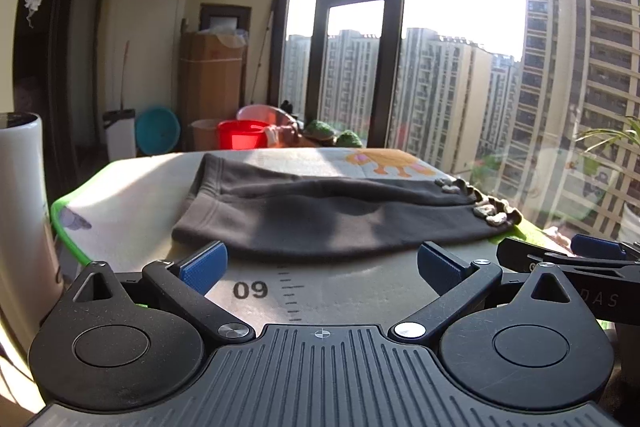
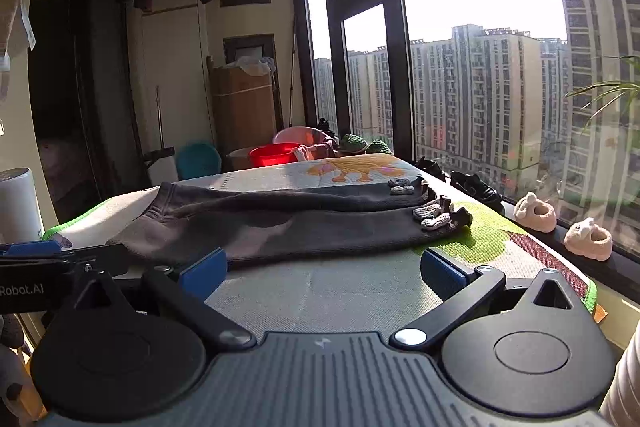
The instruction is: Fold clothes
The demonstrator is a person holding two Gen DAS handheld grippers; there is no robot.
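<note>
- Two tongs, side by side at the near edge of the mat (image 1: 132, 195): left gripper (image 1: 322, 261) and right gripper (image 2: 324, 269), both spread wide, blue pads (image 1: 204, 267) apart, nothing held.
- One garment: dark grey trousers (image 1: 320, 219) lie flat across the mat, legs stacked front to back, hem end at left, end with small fabric bows at right. Near fold edge sits just beyond both sets of fingertips; contact cannot be told.
- Left view only: "09" and ruler ticks printed on the mat, white cylinder (image 1: 20, 211) at far left, right gripper's arm poking in at right.
- Right view only: two pink fluffy slippers (image 2: 534, 213) and dark shoes (image 2: 476, 189) on the sill, mat's green patch and striped right border, left gripper's arm at left.
- Both views: red basin (image 2: 274, 155), teal basin (image 1: 157, 131), cardboard box (image 1: 212, 87), laundry hanging overhead.
- Room: bare mat between tongs and trousers, a strip behind the trousers, green edge close at left, sill close at right.
</note>
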